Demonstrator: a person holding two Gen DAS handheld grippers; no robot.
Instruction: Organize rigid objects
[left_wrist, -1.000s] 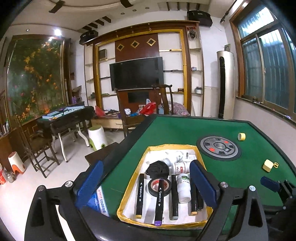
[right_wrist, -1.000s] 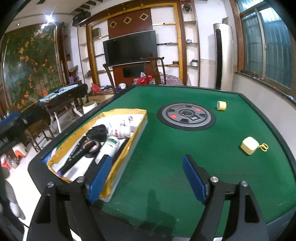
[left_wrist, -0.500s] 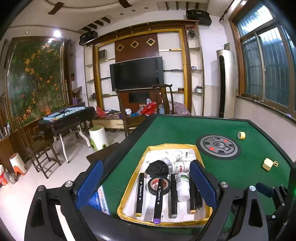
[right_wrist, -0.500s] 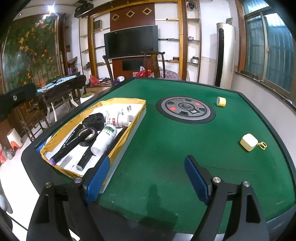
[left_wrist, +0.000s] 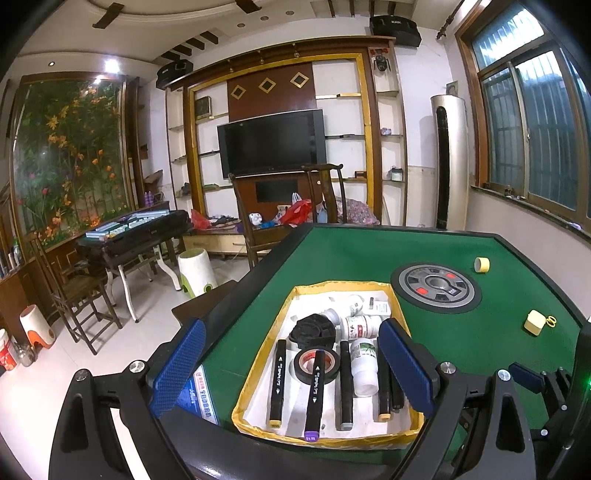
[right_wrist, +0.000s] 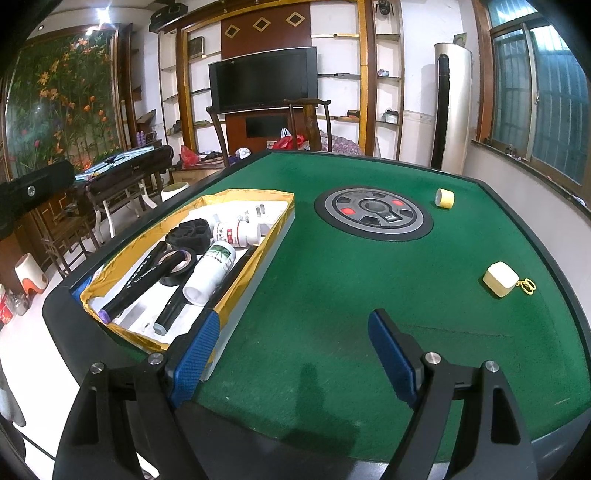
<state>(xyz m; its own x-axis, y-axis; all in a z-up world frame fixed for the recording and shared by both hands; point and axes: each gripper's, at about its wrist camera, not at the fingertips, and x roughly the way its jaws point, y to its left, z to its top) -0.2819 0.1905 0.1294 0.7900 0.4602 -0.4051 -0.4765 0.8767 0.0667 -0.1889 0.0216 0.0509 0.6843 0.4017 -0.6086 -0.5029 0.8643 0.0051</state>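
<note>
A: So, our things sit mostly in the box (left_wrist: 258, 369) with the yellow rim, at the near left corner of the green table (right_wrist: 332, 277): four or five black markers (left_wrist: 277, 382), a roll of black tape (left_wrist: 325, 360) with one marker lying across it, a black ribbed part (left_wrist: 313, 330), and white bottles (right_wrist: 210, 275) lying on their sides.

B: And two pieces are still out on the felt, well apart from the box: the small yellow tape roll (right_wrist: 445, 198) past the round centre panel (right_wrist: 373, 214), and the cream case (right_wrist: 499, 278) with its yellow ring near the right edge.

A: What has changed for us?

B: Little. Over the last second we have drawn both cameras slightly back and up; nothing on the table has shifted. We judge that we are still lining up, likely for the cream case.

A: Our left gripper (left_wrist: 291, 365) hangs over the box, spread wide, holding nothing. Our right gripper (right_wrist: 291, 354) is likewise wide apart and empty, above bare felt.

B: Any writing?

A: The markers carry white print and the bottles red and green labels, too small to read. The blue-and-white packet (left_wrist: 201, 397) beside the box has lettering we cannot make out.
</note>
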